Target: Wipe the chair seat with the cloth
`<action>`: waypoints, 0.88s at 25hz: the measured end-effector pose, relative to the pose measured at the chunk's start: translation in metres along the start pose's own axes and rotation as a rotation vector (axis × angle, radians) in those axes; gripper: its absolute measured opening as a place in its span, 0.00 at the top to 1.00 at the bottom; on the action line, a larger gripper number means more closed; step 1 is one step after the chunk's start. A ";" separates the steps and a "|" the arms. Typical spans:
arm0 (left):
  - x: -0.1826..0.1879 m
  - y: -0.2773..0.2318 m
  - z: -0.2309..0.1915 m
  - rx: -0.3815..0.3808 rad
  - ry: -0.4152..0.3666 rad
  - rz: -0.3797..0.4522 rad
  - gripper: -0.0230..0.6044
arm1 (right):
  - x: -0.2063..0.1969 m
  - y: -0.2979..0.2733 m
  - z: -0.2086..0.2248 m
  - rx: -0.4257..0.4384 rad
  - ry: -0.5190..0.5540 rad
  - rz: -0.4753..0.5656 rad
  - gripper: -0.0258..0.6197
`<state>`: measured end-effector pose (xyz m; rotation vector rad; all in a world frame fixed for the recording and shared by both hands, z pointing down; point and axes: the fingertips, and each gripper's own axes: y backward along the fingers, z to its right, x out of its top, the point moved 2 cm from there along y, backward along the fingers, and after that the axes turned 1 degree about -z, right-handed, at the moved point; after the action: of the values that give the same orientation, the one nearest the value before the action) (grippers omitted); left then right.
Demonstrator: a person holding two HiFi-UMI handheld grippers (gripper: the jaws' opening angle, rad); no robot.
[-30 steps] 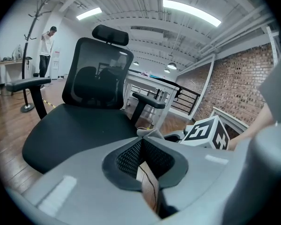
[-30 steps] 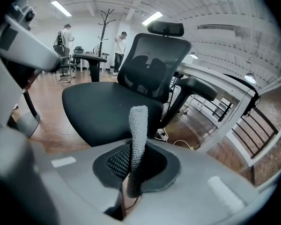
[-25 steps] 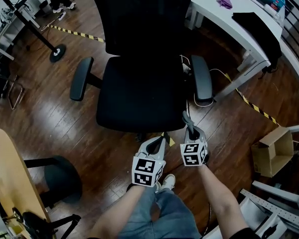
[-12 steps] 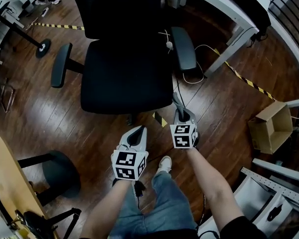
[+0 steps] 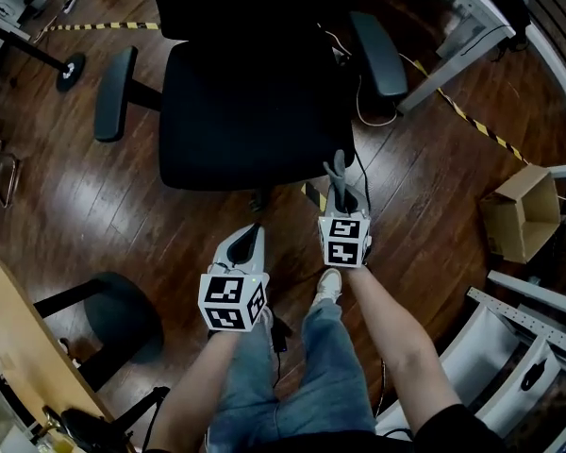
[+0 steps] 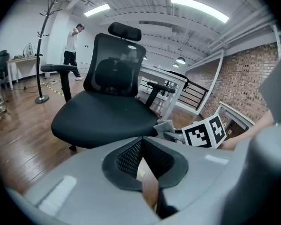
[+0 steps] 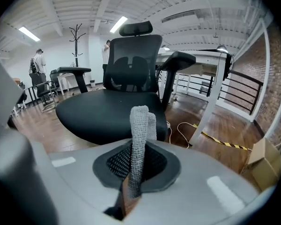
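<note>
The black office chair's seat (image 5: 255,111) fills the upper middle of the head view, with its front edge toward me. My right gripper (image 5: 339,189) is shut on a grey cloth (image 5: 337,170) that sticks up from its jaws, just in front of the seat's right front corner. The cloth (image 7: 140,144) stands upright in the right gripper view, with the seat (image 7: 107,114) behind it. My left gripper (image 5: 250,239) hangs lower and further from the seat, jaws closed with nothing in them. In the left gripper view the seat (image 6: 103,118) lies ahead.
Two armrests (image 5: 113,92) (image 5: 377,53) flank the seat. A white desk leg (image 5: 453,59) and cables lie at the right. A cardboard box (image 5: 521,213) sits on the wood floor at the right, a round table (image 5: 19,338) and stool (image 5: 123,324) at the left.
The view has shifted, so the chair sits higher and nearer the top edge. Both grippers have dropped lower in the frame; the right one still holds the cloth.
</note>
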<state>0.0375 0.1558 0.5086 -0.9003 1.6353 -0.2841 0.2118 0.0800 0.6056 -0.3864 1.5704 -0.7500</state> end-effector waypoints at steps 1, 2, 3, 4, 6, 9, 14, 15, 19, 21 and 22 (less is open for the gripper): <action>-0.001 0.003 -0.009 0.003 0.003 -0.003 0.96 | 0.001 -0.001 -0.009 -0.004 -0.011 0.003 0.96; -0.002 0.007 -0.019 0.007 0.006 -0.005 0.96 | 0.002 -0.002 -0.018 -0.006 -0.023 0.008 0.96; -0.002 0.012 -0.028 0.010 0.009 -0.005 0.96 | 0.003 -0.003 -0.028 -0.006 -0.034 0.013 0.96; -0.002 0.016 -0.038 0.014 0.015 -0.002 0.96 | 0.005 -0.005 -0.039 -0.005 -0.044 0.017 0.96; 0.000 0.023 -0.056 0.022 0.027 0.008 0.96 | 0.008 -0.008 -0.060 -0.001 -0.055 0.024 0.96; 0.005 0.032 -0.080 0.036 0.034 0.027 0.96 | 0.014 -0.013 -0.092 0.015 -0.073 0.036 0.96; 0.006 0.047 -0.119 0.068 0.022 0.044 0.96 | 0.017 -0.023 -0.144 0.036 -0.095 0.043 0.96; 0.007 0.050 -0.128 0.076 0.020 0.048 0.96 | 0.019 -0.025 -0.154 0.042 -0.101 0.046 0.96; 0.007 0.061 -0.158 0.102 0.026 0.049 0.96 | 0.025 -0.030 -0.199 0.082 -0.103 0.045 0.96; 0.006 0.066 -0.170 0.112 0.032 0.046 0.96 | 0.027 -0.033 -0.219 0.102 -0.097 0.042 0.96; 0.006 0.069 -0.176 0.117 0.035 0.046 0.96 | 0.029 -0.033 -0.229 0.112 -0.094 0.042 0.96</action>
<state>-0.1514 0.1480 0.5110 -0.7728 1.6517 -0.3617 -0.0212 0.0911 0.6049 -0.3013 1.4375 -0.7731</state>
